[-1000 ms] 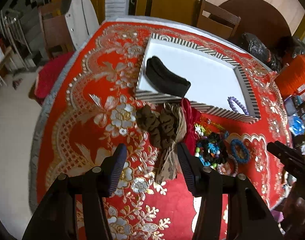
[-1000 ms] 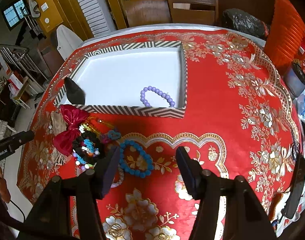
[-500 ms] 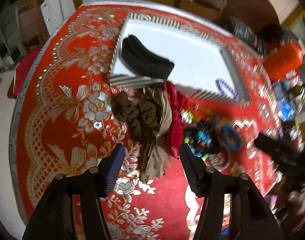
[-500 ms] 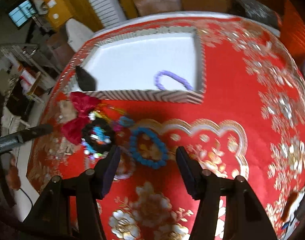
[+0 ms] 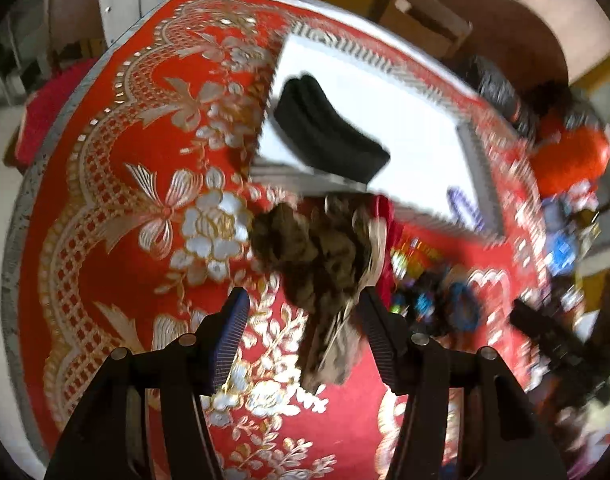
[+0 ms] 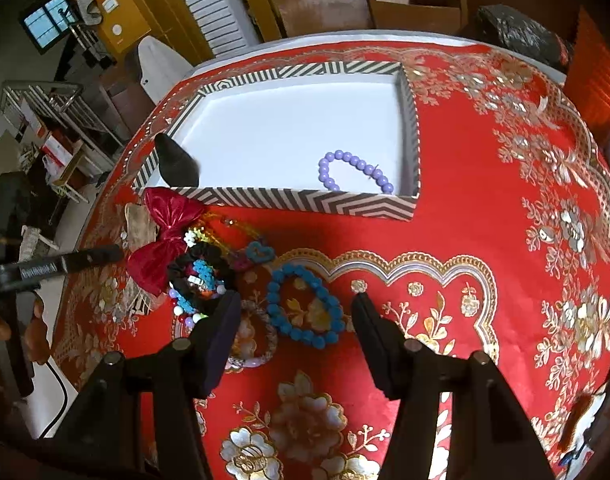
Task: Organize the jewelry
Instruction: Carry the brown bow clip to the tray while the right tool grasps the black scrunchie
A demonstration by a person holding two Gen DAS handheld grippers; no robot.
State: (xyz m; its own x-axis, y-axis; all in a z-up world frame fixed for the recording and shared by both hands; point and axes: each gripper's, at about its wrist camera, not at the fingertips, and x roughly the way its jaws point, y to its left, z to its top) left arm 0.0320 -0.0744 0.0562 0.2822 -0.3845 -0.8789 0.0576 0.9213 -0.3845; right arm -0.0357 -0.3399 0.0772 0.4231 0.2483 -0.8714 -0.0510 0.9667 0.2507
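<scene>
Left gripper (image 5: 303,312): my jaws apart, just widened, straddling the brown hair bow (image 5: 317,256) untouched.
Right gripper (image 6: 295,308): apart, above the blue bracelet (image 6: 305,308).
Tray (image 6: 305,202): far table edge; bow beside its near-left corner.
Risk: snagging the adjoining red bow (image 6: 165,236).

The left wrist view is smeared by motion: the purple bead bracelet (image 5: 463,206) in the white zigzag-edged tray (image 5: 421,128) is a streak, and the heap of small coloured jewellery (image 5: 425,292) cannot be told apart. In the right wrist view the tray wall hides the lower part of the black folded cloth piece (image 6: 175,160), and the picture's left edge cuts off a hand (image 6: 9,330).
</scene>
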